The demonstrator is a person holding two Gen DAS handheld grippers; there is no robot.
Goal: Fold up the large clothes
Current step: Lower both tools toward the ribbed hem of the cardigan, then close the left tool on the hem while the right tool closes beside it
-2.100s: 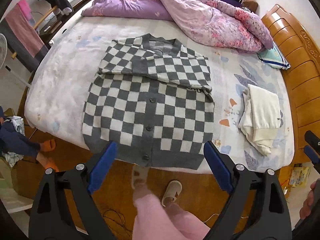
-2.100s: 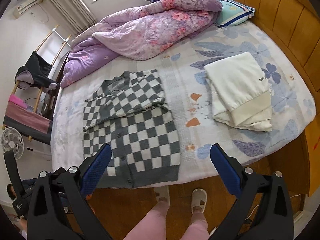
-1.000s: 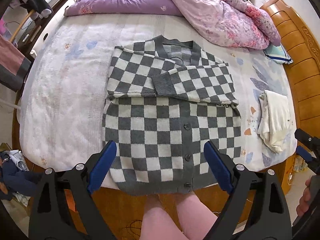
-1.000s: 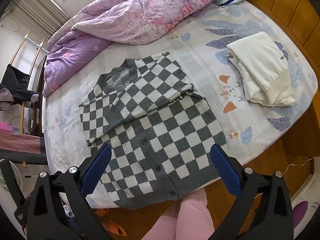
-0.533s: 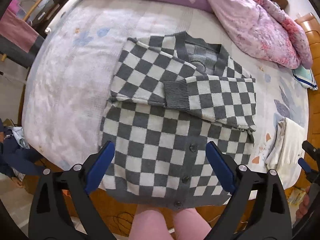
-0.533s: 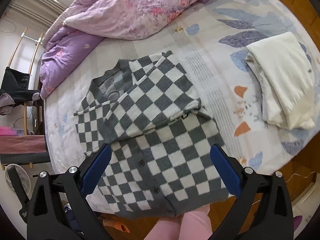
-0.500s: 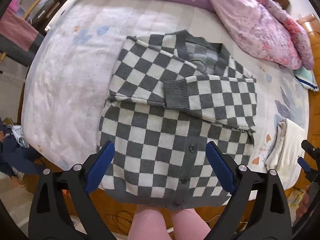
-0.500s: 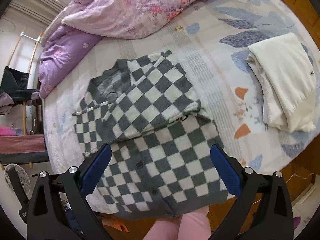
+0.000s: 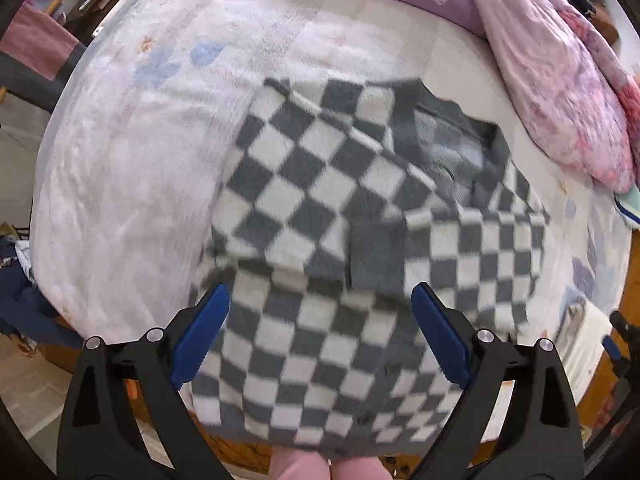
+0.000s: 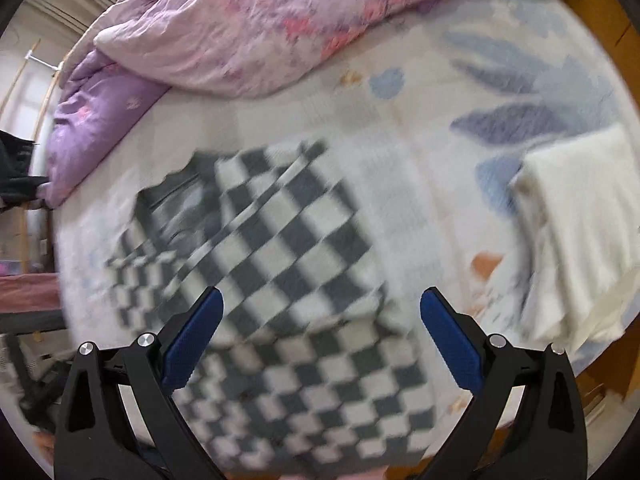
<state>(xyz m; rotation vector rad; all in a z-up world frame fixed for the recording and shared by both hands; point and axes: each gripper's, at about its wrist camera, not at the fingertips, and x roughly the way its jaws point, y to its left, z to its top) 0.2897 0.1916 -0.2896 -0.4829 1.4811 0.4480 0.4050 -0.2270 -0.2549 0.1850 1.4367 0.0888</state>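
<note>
A grey-and-white checkered cardigan (image 9: 320, 216) lies flat on the bed, both sleeves folded across its chest and its hem hanging over the near edge. My left gripper (image 9: 320, 332) hovers open above the lower left half of the cardigan, nothing between its blue pads. In the right wrist view the same cardigan (image 10: 280, 264) fills the centre, blurred by motion. My right gripper (image 10: 320, 336) is open above its lower right half and holds nothing.
A pink and purple quilt (image 10: 248, 28) is heaped at the far side of the bed. A folded cream garment (image 10: 580, 232) lies to the right of the cardigan. The bedsheet (image 9: 132, 168) is bare on the left. Pink-trousered legs (image 9: 320, 466) stand at the near edge.
Both grippers have moved forward and down toward the cardigan, which now looks much larger. Both stay open. The cardigan has not moved.
</note>
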